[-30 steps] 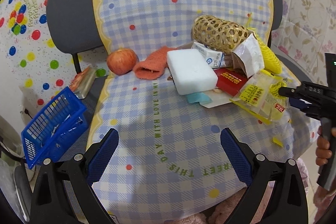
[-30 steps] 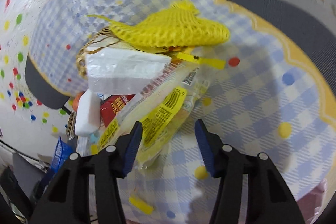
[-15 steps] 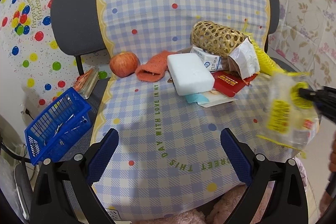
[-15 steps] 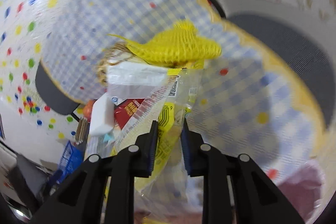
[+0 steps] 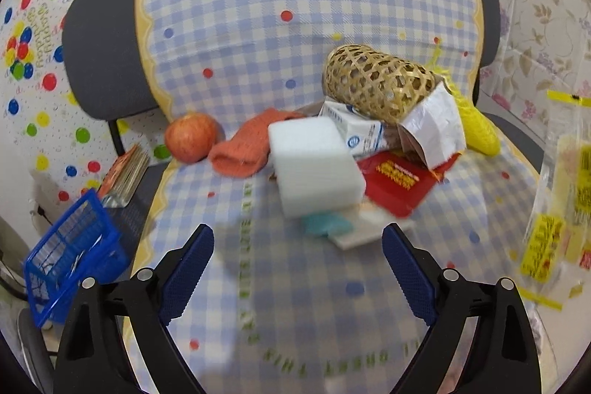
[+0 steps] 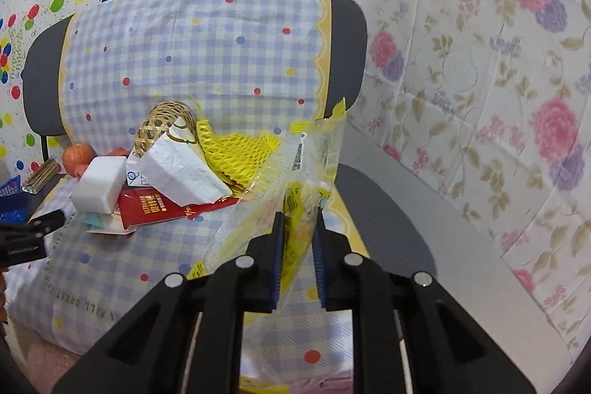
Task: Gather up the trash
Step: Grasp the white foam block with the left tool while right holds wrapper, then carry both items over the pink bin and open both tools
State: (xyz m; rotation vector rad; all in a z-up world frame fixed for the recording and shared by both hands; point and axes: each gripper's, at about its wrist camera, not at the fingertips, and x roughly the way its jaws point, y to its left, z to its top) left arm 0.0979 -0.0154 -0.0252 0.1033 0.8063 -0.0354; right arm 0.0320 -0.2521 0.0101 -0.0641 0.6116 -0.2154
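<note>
Two jaws of the right gripper (image 6: 298,246) pinch a clear plastic wrapper with yellow labels (image 6: 295,180), lifted at frame centre. Only the left view shows the left gripper (image 5: 297,268) gaping empty, plus a blue wire basket (image 5: 70,257) lower left. Checked cloth (image 5: 295,283) covers a grey chair (image 5: 99,61); floral wallpaper (image 6: 498,80) fills the right.

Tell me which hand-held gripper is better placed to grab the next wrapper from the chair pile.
Left. The left hand-held gripper is open and empty, facing the pile with the red packet. The right hand-held gripper is shut on the clear yellow bag.
</note>
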